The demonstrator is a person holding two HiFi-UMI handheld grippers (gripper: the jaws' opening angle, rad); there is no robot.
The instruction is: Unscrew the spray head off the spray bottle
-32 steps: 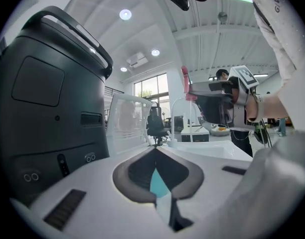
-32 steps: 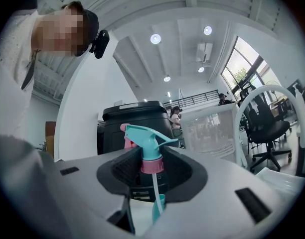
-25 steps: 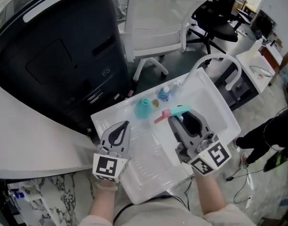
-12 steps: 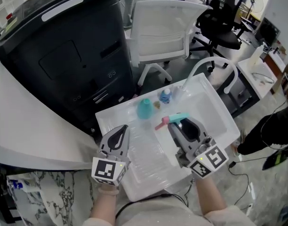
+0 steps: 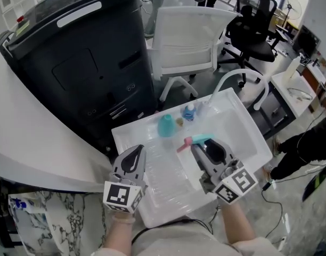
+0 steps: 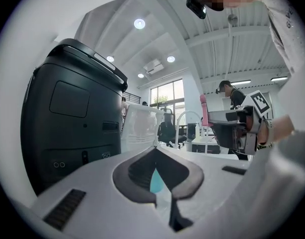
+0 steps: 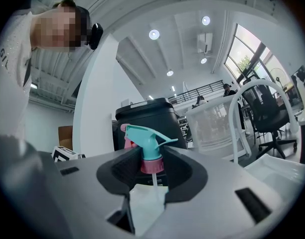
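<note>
The right claw [image 5: 204,145] is clamped on the one spray head [image 7: 148,146], a teal plastic nozzle with a pink trigger and a pink screw collar. The jaws press on the collar from both sides, and a thin clear tube hangs below it with no bottle attached. The left claw [image 5: 135,154] has its jaws closed together, with nothing between them. Both claws hang over one white plastic tray [image 5: 243,127]. One teal plastic bottle [image 5: 165,125] stands on the tray ahead of the left claw's tips and well apart from them; it is ahead and to the left of the right claw, clear of the spray head. One small clear bottle with a blue cap [image 5: 189,111] stands just beyond it, ahead of the right claw
</note>
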